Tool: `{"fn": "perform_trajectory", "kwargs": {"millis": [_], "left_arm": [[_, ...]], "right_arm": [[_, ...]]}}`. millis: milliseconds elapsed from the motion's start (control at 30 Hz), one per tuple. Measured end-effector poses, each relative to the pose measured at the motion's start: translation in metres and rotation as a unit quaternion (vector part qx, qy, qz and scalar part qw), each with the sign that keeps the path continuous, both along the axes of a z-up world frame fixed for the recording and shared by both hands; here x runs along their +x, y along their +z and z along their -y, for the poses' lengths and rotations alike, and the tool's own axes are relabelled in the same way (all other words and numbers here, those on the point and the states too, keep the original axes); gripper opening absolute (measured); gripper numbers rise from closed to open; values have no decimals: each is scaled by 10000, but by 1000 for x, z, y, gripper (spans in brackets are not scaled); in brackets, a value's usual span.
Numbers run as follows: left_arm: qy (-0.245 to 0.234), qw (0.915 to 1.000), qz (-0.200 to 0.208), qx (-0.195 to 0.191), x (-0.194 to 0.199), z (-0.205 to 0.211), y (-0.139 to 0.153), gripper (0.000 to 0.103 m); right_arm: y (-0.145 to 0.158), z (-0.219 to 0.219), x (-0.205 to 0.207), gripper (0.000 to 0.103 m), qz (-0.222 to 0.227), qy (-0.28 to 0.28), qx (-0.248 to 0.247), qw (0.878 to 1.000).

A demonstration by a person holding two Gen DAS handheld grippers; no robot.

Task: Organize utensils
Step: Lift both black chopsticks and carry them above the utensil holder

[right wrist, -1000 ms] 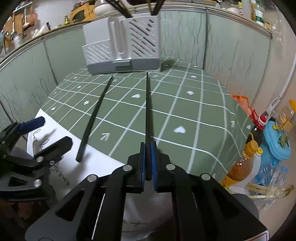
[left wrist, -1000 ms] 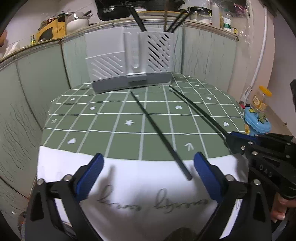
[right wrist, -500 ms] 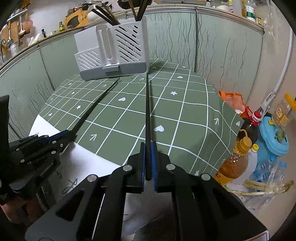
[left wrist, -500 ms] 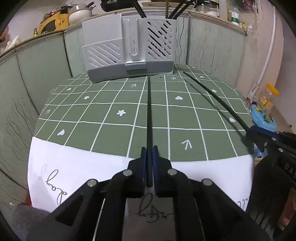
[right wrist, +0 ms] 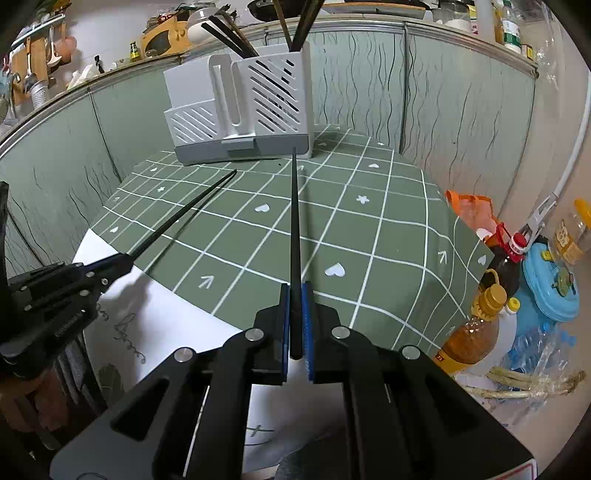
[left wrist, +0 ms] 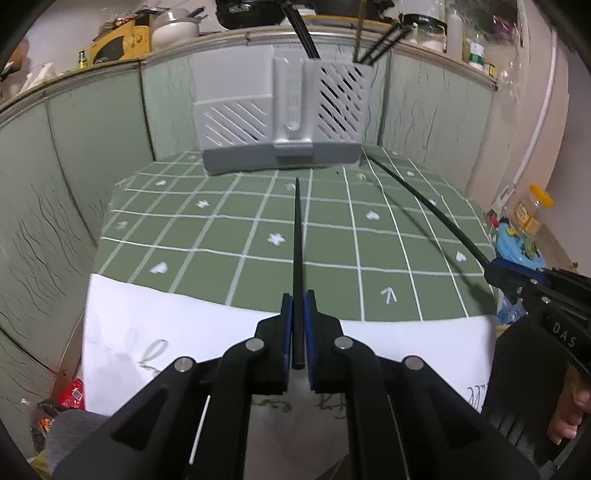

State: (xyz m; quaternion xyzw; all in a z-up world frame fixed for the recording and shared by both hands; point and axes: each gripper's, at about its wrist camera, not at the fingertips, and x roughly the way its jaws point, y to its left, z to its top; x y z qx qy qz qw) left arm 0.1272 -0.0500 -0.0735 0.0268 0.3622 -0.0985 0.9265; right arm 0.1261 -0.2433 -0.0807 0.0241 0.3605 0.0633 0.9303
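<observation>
My left gripper (left wrist: 297, 306) is shut on a black chopstick (left wrist: 297, 243) that points forward above the table toward the grey utensil holder (left wrist: 282, 122). My right gripper (right wrist: 294, 295) is shut on a second black chopstick (right wrist: 294, 221), lifted and pointing at the holder (right wrist: 240, 107). Each gripper shows in the other's view: the right one (left wrist: 496, 271) with its chopstick (left wrist: 424, 201), the left one (right wrist: 118, 260) with its chopstick (right wrist: 184, 212). Several dark utensils stand in the holder's tall right compartment (right wrist: 295, 22).
The table has a green checked cloth (left wrist: 332, 240) and a white sheet (left wrist: 147, 325) at the near edge. Green wall panels (left wrist: 92, 147) surround it. Oil bottles (right wrist: 476, 325), a blue lidded tub (right wrist: 554, 291) and bags lie on the floor at right.
My left gripper went from open around the lying chopstick to shut on it, then lifted it. My right gripper rose with its chopstick and both came nearer the holder.
</observation>
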Motion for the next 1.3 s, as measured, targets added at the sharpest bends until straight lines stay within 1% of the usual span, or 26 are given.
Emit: {"fn": "perform_trajectory", "kwargs": {"millis": [200, 300, 433, 500, 567, 667, 800, 867, 967, 1133, 1300], "left_arm": [[59, 9998, 213, -11, -1, -14, 27, 8], [68, 9993, 357, -47, -1, -20, 46, 8], [35, 9984, 564, -16, 0, -24, 72, 8], [23, 9979, 637, 68, 2, -25, 85, 8], [9, 9974, 723, 33, 6, -29, 99, 8], [-18, 9965, 836, -36, 11, -32, 118, 8], [-82, 9952, 954, -176, 20, -35, 141, 8], [-126, 9946, 992, -268, 26, -37, 154, 8], [-179, 9938, 1072, -247, 33, -36, 170, 8], [-444, 9916, 1175, -296, 49, -31, 204, 8], [-769, 9876, 1296, -449, 68, -22, 240, 8]], "right_arm": [[22, -1, 1, 6, 126, 77, 27, 9999], [36, 0, 3, 6, 181, 117, 104, 9997], [56, 1, 7, 6, 343, 149, 85, 9993], [72, 4, 12, 6, 422, 194, 231, 9987], [89, 7, 17, 6, 534, 214, 338, 9978], [119, 5, 23, 6, 813, 242, 279, 9960], [150, 2, 32, 6, 1046, 309, 190, 9939], [164, 0, 37, 6, 1102, 368, 178, 9931], [180, -2, 45, 6, 1139, 430, 219, 9923], [205, 2, 57, 6, 1216, 462, 252, 9912], [241, 12, 74, 6, 1274, 505, 342, 9900]]}}
